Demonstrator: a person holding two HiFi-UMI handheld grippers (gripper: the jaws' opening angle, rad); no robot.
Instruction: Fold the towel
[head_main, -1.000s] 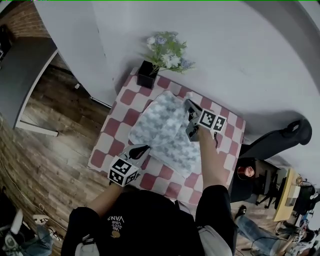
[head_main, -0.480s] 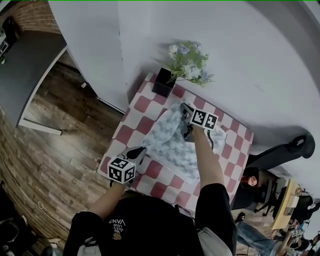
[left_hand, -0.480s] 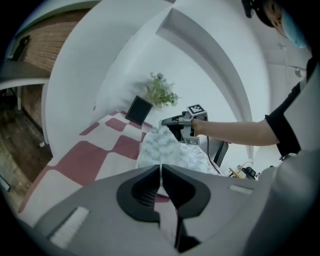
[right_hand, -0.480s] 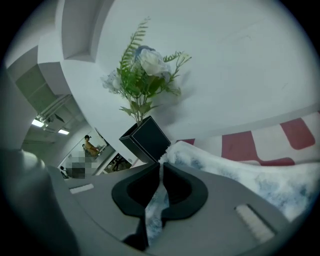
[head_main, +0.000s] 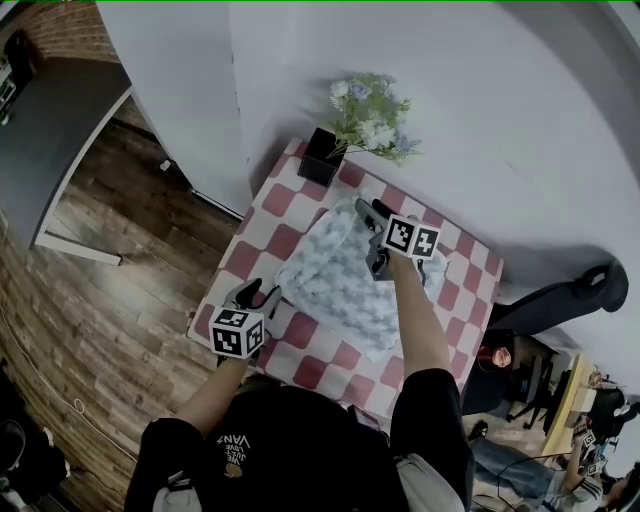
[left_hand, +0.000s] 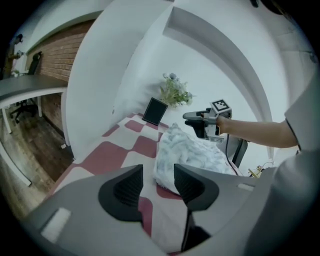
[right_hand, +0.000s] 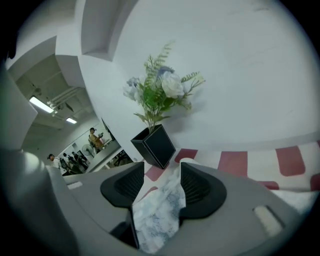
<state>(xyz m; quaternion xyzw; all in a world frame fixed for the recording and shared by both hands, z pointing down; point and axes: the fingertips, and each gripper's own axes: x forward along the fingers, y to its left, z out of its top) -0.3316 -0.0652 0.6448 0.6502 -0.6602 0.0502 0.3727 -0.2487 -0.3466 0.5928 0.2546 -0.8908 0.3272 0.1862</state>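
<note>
Starting at the near edge of the checked table (head_main: 262, 225), the left gripper (head_main: 250, 292) is held low, just off the near corner of the towel (head_main: 335, 285). Its jaws have just been opening and are now seen apart. Nothing is pinched. In the left gripper view that corner is framed in the gap just ahead of the pads, but it is not pressed by them.

Across the middle of the table the towel is spread as a rumpled, pale, mottled heap. It is judged to be doubled over on itself, with soft uneven edges rather than a crisp rectangle. A first fold can be taken as laid down.

At the towel's far side the right gripper (head_main: 370, 215) is pointed down onto the cloth. Its jaws, too, have just been opening and are parted wide. A tongue of towel is seen lying loose between them in the right gripper view, and it is not squeezed.

Beyond, a black pot (head_main: 322, 156) of flowers (head_main: 370, 115) is set at the table's far corner against the wall (head_main: 480, 120), well clear of the work.

What is left, by this reading: the edges are to be squared, the wrinkles flattened, and at least one more fold is probably to be made before the job can be called finished.
</note>
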